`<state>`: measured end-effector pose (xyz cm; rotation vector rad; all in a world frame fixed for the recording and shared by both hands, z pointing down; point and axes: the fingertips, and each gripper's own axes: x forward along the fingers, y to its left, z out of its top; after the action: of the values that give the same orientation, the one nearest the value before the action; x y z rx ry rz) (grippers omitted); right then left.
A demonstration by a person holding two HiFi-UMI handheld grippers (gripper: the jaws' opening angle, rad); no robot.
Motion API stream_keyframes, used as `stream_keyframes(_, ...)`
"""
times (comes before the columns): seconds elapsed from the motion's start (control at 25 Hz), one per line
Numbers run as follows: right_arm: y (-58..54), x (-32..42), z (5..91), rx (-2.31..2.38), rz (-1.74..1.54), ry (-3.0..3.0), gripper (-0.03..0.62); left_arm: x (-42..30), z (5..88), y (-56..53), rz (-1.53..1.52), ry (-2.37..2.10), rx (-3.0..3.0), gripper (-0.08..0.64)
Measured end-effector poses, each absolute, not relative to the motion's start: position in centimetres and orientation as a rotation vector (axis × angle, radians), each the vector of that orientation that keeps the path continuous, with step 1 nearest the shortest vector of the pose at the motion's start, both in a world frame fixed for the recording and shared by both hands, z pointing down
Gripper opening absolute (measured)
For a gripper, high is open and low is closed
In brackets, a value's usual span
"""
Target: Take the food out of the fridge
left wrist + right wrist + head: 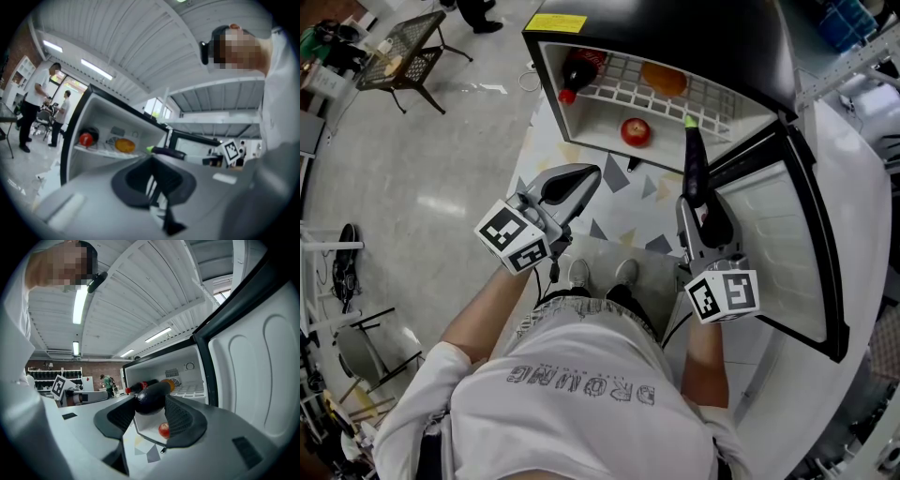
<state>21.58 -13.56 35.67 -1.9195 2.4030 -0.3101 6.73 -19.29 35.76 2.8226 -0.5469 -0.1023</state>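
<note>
before open fridge [551, 89], eggplant [151, 397] clamped between right gripper [151, 411] jaws; left gripper [152, 177] jaws pressed together, empty. apple [636, 131], cola bottle [579, 70], orange [664, 79] seen inside fridge.

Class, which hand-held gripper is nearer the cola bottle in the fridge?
Left. The left hand-held gripper sits before the cola bottle; the right hand-held gripper, gripping an eggplant, is by the door.

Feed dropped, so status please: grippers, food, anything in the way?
Right gripper shut on eggplant. Left gripper shut, empty. Bottle, orange, apple inside fridge. Door open, nothing blocking.
</note>
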Motion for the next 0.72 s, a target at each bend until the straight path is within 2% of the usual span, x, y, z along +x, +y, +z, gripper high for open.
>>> stream_keyframes(0.72, -13.84, 21.7, 35.84, -1.919, -0.339, 2.413, 0.189, 7.21, 35.75, -19.63, -0.126, -0.537, 2.814, 0.006)
